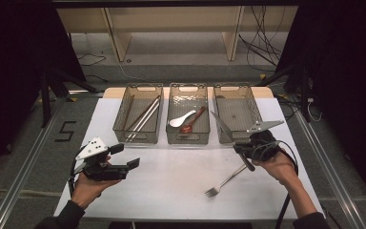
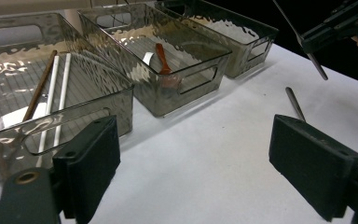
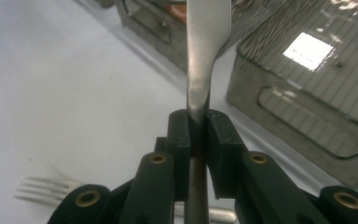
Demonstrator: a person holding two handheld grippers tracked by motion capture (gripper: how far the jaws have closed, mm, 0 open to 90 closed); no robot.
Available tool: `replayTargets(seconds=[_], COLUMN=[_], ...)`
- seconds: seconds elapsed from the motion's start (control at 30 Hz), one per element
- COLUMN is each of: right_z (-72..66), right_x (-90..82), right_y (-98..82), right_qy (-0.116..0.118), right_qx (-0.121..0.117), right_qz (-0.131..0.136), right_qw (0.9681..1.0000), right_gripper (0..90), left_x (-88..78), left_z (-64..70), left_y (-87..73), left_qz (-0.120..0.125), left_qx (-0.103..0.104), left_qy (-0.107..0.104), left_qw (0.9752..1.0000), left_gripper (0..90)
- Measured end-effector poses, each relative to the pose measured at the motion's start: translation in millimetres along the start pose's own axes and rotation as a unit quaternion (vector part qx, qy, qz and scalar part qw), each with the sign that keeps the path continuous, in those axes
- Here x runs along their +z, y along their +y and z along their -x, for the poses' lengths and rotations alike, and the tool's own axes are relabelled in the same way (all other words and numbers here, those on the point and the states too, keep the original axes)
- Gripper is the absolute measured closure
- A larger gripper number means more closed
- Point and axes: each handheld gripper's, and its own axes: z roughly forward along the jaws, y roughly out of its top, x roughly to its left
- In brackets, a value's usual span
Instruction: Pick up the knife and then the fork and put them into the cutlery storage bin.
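While the three bins (image 1: 137,136) sit in a row across the table (image 1: 171,181), I hold my left gripper (image 1: 128,168) wide and empty near its left edge. My right gripper (image 3: 198,135) pinches a knife (image 3: 205,56) before the right bin, its blade slanting up over that bin's corner. Below lies a fork (image 1: 224,183).
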Motion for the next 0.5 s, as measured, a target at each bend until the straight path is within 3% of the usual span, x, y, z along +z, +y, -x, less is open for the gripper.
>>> replayTargets(seconds=[0.2,0.5], right_z=[12.5,28.1], right_x=[-0.3,-3.5], right_y=[13.2,30.2], right_qy=[-0.013,-0.024], right_qx=[0.024,0.049], right_qz=[0.019,0.048], right_qw=[0.9994,0.9974], right_gripper=[81.1,81.1], left_x=[3.8,4.0], left_z=[0.4,-0.5], left_y=[-2.6,-2.5], left_qz=[-0.011,-0.008], left_qx=[0.007,0.004], left_qy=[0.001,0.002], left_qw=[0.9999,1.0], left_gripper=[15.9,15.8])
